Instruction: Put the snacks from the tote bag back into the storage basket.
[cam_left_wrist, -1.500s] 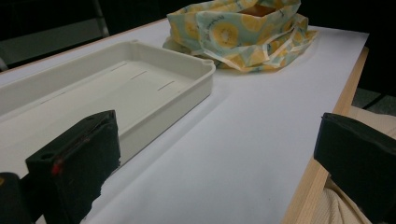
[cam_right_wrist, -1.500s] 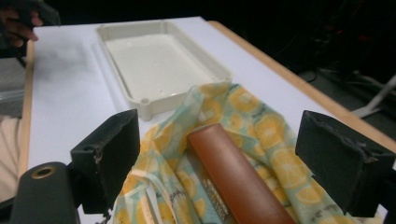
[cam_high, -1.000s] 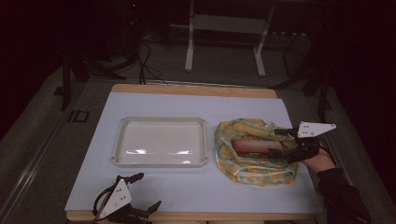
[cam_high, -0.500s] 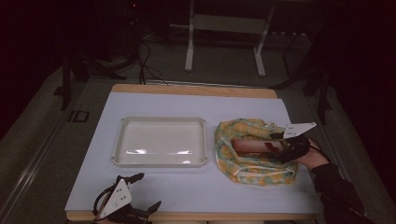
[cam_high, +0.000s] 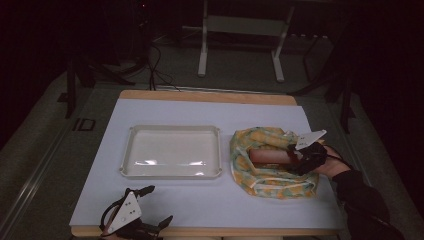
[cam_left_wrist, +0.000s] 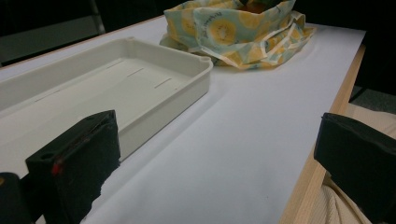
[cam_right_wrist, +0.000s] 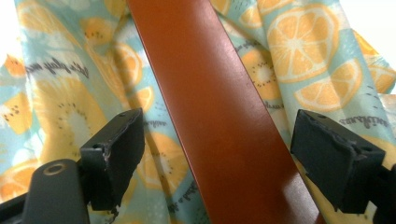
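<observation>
cloth bag (cam_high: 272, 180): pale blue-green, printed with orange and kiwi slices | box (cam_high: 269, 156): glossy reddish-brown | tray (cam_high: 171, 130): cream-white | table cover (cam_high: 210, 112): pale lilac-white | jaws: black

Fruit-print bag (cam_right_wrist: 299, 60) — thin, creased cloth; the reddish-brown bar (cam_right_wrist: 219, 116) on it — smooth, glossy; tray (cam_left_wrist: 116, 88) of matt cream plastic; desk (cam_left_wrist: 243, 154) top paper-white, wood-edged.

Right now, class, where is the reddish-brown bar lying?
In the high view the reddish-brown bar lies on the fruit-print cloth bag, right of the white tray; the right gripper is open astride its near end.
</observation>
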